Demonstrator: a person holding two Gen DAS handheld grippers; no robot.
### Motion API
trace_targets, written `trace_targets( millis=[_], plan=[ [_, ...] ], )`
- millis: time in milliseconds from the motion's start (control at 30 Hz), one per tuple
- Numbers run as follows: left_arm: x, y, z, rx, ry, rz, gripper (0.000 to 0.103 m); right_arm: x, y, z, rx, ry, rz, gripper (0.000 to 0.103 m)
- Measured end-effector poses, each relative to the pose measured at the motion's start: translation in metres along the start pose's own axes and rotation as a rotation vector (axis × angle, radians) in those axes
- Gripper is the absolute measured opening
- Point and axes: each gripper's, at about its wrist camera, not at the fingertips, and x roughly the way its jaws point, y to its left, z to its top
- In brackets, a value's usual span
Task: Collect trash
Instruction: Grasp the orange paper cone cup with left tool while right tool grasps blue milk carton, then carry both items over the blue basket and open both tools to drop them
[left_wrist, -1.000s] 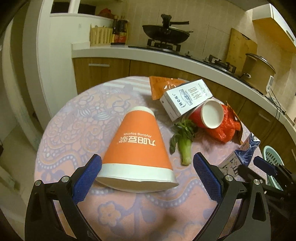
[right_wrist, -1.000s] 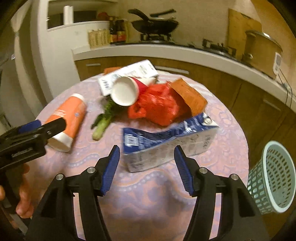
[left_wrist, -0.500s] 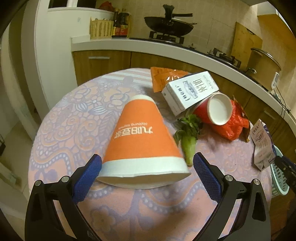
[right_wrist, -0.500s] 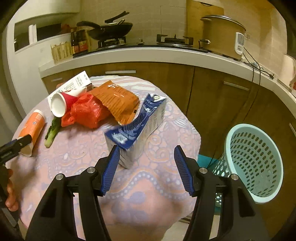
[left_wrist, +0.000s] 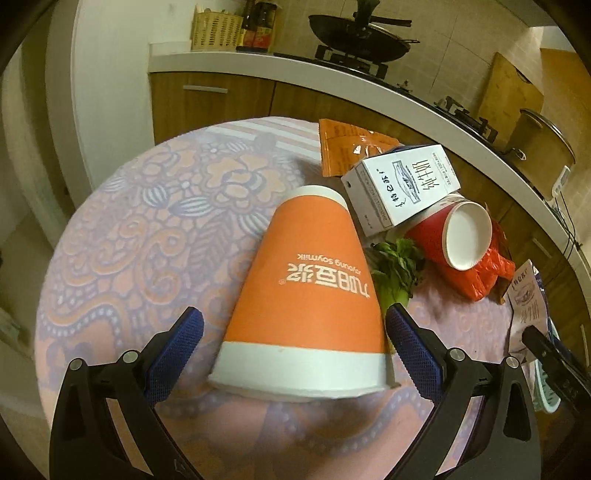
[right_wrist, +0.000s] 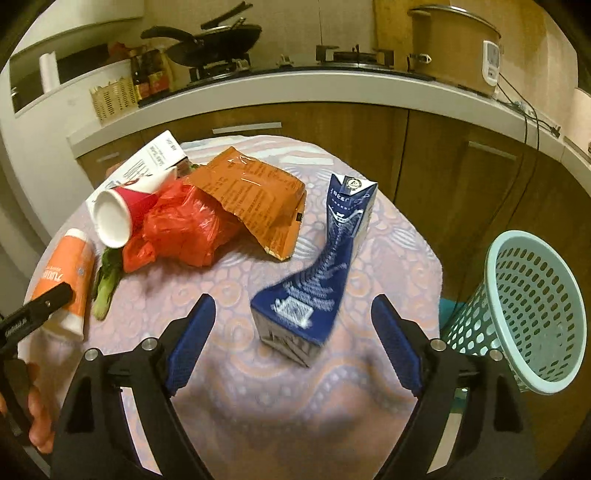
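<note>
Currently L gripper (left_wrist: 293, 328) spread wide, straddling orange cup (left_wrist: 306, 291) lying on its side on bench (left_wrist: 147, 221), pads not touching it. R gripper (right_wrist: 293, 338) also wide apart, blue carton (right_wrist: 317, 284) between the fingers, no contact. Red cup (right_wrist: 118, 214), red bag (right_wrist: 184, 229), orange pouch (right_wrist: 255, 192) piled behind. Bin (right_wrist: 528, 310) beside bench, right.

The orange cup (left_wrist: 306, 291) looked like matt paper with a white rim band. The blue carton (right_wrist: 317, 284) was smooth printed card with a slight sheen. The red bag (right_wrist: 184, 229) was thin, crinkled, glossy plastic, and the orange packet (right_wrist: 255, 195) shiny foil-like film. The tablecloth (left_wrist: 147, 221) was soft patterned cloth. The basket (right_wrist: 532, 306) was perforated matt plastic.
</note>
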Motion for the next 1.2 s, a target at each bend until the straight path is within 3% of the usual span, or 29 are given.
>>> trace_targets(
  millis=[67, 267, 300, 400, 633, 833, 1200],
  plan=[
    [0.003, -0.002, 0.000, 0.001, 0.011, -0.033, 0.073, 0.004, -0.001, 0.004, 0.015, 0.009, 0.002, 0.082],
    [-0.006, -0.006, -0.005, -0.004, -0.034, -0.074, 0.059, 0.013, -0.012, 0.008, 0.069, 0.030, -0.017, 0.081],
    [-0.009, -0.006, -0.006, -0.006, -0.044, -0.076, 0.059, 0.013, -0.014, 0.009, 0.076, 0.028, -0.015, 0.075],
    [-0.022, -0.009, -0.009, -0.001, -0.088, -0.078, 0.058, 0.015, -0.020, 0.011, 0.078, 0.036, 0.006, 0.041],
    [-0.064, -0.025, -0.010, 0.022, -0.209, -0.111, 0.058, -0.004, -0.033, 0.007, 0.071, -0.007, 0.049, 0.037],
    [-0.097, -0.072, -0.008, 0.098, -0.280, -0.198, 0.058, -0.034, -0.057, 0.010, 0.090, -0.088, 0.054, 0.037],
    [-0.075, -0.228, -0.029, 0.305, -0.180, -0.440, 0.058, -0.076, -0.162, 0.005, 0.181, -0.195, -0.116, 0.037]
  ],
)
